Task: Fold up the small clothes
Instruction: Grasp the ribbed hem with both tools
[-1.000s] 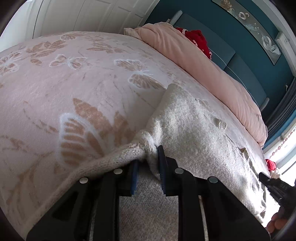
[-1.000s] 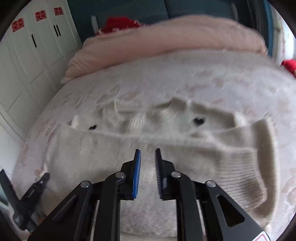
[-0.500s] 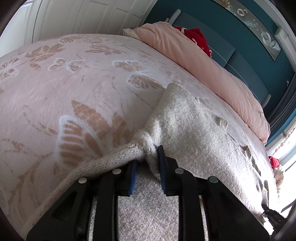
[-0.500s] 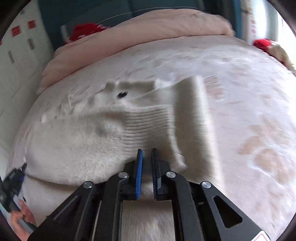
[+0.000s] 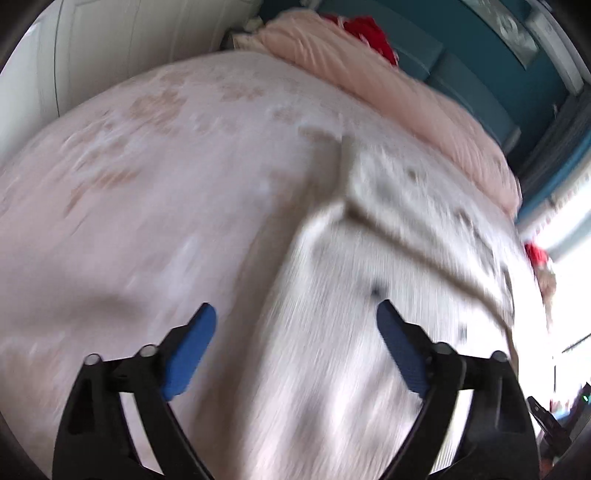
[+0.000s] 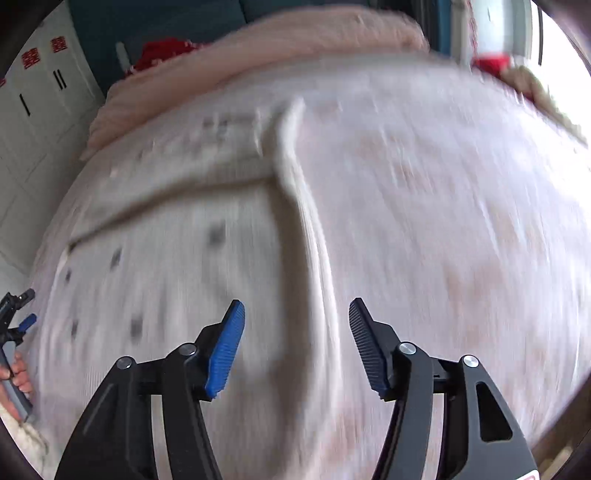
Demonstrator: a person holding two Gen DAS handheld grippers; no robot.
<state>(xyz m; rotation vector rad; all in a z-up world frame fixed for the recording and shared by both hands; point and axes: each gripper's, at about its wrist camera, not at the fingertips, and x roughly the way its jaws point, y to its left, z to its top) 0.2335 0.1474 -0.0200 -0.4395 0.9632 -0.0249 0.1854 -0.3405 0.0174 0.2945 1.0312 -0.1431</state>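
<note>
Left wrist view: the left gripper point(image 5: 295, 321) hangs above the bed with its jaws spread wide and nothing between the blue pads point(image 5: 186, 356); below and ahead lies the cream knit sweater point(image 5: 369, 314), folded flat on the pink patterned bedspread point(image 5: 129, 184), its left edge running up between the two fingers. Right wrist view: the right gripper point(image 6: 295, 325) is likewise wide open and holds nothing; the same sweater point(image 6: 177, 266) fills the left half of the frame, its thick right-hand edge passing between the pads point(image 6: 225, 354), with bare bedspread point(image 6: 461, 221) to the right. Both frames are motion-blurred, so knit detail and the small dark spots on the sweater cannot be resolved. Shown only from the left — a white panelled door point(image 5: 110, 48) behind the bed and the teal headboard point(image 5: 461, 81) seen obliquely. Shown only from the right — white wardrobe doors point(image 6: 33, 110) bearing red decals, and, at the far left edge, the left gripper point(image 6: 14, 317) seen from outside with the person's left hand point(image 6: 16, 373) on its handle (fingers visible, the rest cut off). Both views share the rolled pink duvet point(image 6: 295, 48) at the head of the bed and a red item point(image 5: 369, 33) beside it.
</note>
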